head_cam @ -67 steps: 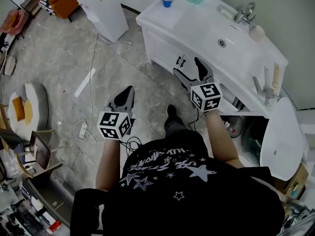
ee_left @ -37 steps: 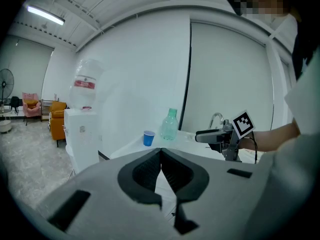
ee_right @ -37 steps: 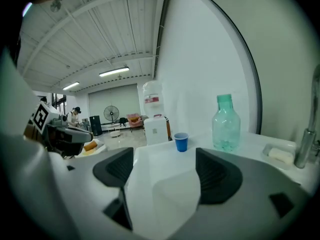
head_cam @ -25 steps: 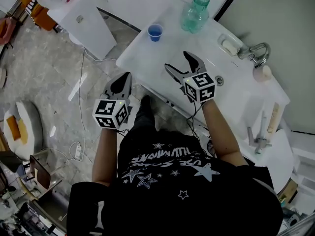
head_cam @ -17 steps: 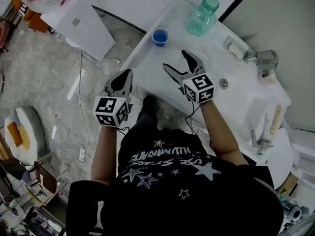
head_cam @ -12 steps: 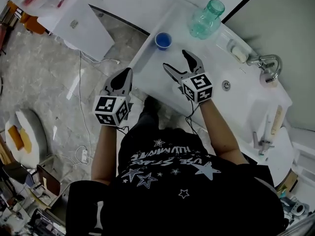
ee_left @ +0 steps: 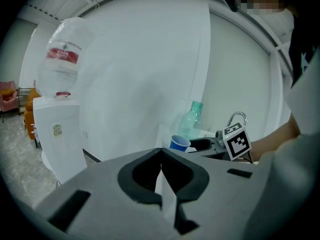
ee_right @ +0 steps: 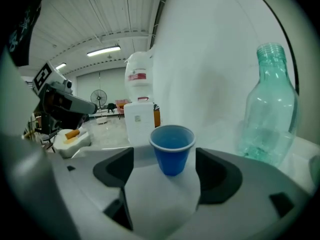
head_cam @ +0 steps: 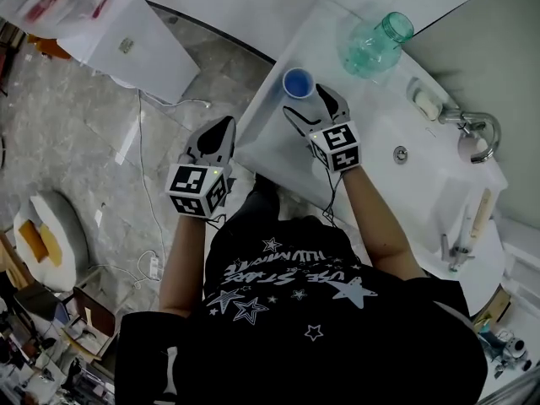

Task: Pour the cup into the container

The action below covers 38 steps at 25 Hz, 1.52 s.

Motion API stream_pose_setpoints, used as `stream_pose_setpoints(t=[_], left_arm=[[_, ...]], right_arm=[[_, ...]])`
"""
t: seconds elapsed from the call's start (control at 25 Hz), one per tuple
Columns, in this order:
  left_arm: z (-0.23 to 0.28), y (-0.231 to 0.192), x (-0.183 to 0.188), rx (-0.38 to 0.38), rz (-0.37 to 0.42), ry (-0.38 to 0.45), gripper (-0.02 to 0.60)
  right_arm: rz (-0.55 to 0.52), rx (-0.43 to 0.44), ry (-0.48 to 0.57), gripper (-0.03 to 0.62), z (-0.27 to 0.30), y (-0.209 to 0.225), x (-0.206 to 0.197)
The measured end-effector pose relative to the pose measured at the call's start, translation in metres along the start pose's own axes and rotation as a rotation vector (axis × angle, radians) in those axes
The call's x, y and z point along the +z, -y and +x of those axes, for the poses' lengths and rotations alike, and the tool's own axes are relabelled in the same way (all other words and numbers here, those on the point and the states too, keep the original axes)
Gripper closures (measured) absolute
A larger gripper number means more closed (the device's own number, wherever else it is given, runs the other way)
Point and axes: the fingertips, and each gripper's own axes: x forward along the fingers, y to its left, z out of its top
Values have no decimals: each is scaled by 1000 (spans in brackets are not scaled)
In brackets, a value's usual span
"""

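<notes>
Cup (head_cam: 299, 83), blue and upright, stands on the white counter (head_cam: 371, 121) near its corner edge. We hold our right gripper (head_cam: 306, 101) with its jaws wide apart. The cup sits between them near the tips, with a gap on each side, so nothing is gripped. The bottle (head_cam: 371, 42), clear green with an open neck, stands upright farther back on the counter, apart from the cup. Our left gripper (head_cam: 221, 131) hangs beside the counter over the floor, jaws pressed together on nothing. A water dispenser (head_cam: 126, 32) stands off to our left.
</notes>
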Motion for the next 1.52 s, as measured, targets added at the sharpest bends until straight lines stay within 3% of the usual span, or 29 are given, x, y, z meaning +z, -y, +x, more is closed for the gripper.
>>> stream_pose_setpoints(t=[0.44,0.76,1.0,1.52], left_arm=[[30,-25,5,-34,-11,-39,571],[40,-35,5,-49,-16,-51,571],[48,-37,7,-70,-14,-54,571],[57,-17,17,-102,4,-44,572]], right_arm=[[28,-18,-4,215,36,7,6],[38,-47,-9,281,42,14,4],[0,-30,-26,289,42,12,4],[34,-12,46,303,-2,13,39]])
